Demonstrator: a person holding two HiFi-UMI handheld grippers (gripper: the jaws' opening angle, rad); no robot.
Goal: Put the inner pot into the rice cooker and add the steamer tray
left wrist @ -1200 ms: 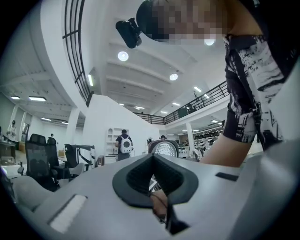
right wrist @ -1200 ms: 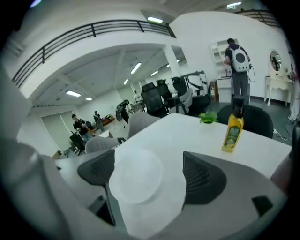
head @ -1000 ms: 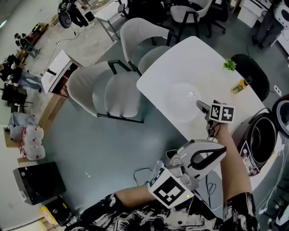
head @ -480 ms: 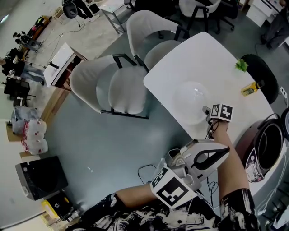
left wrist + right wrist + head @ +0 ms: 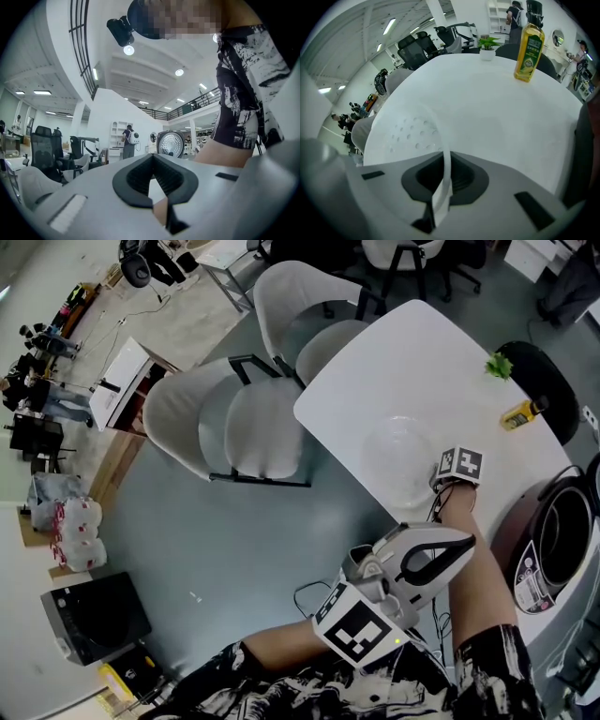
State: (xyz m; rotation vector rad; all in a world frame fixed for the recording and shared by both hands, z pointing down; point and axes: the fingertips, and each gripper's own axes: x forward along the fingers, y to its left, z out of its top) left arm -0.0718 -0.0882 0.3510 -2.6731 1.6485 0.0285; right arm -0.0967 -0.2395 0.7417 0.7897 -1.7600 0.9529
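Currently: white table (image 5: 422, 362); rice cooker (image 5: 548, 554), lid up, at its right edge; steamer tray (image 5: 410, 136) lying left of it. Grip: right gripper (image 5: 443, 161) clamped on the tray's near rim, so lift level and clear the cooker wall before swinging right. Spare: left gripper (image 5: 152, 157), closed and empty.

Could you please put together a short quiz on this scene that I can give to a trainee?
1. True or false: the right gripper is shut on the rim of the steamer tray.
2. Which thing stands closest to the small potted plant on the white table?
A) the oil bottle
B) a kettle
C) a mug
3. Fill in: the rice cooker stands with its lid ____.

Key: 1 true; 2 A; 3 open.
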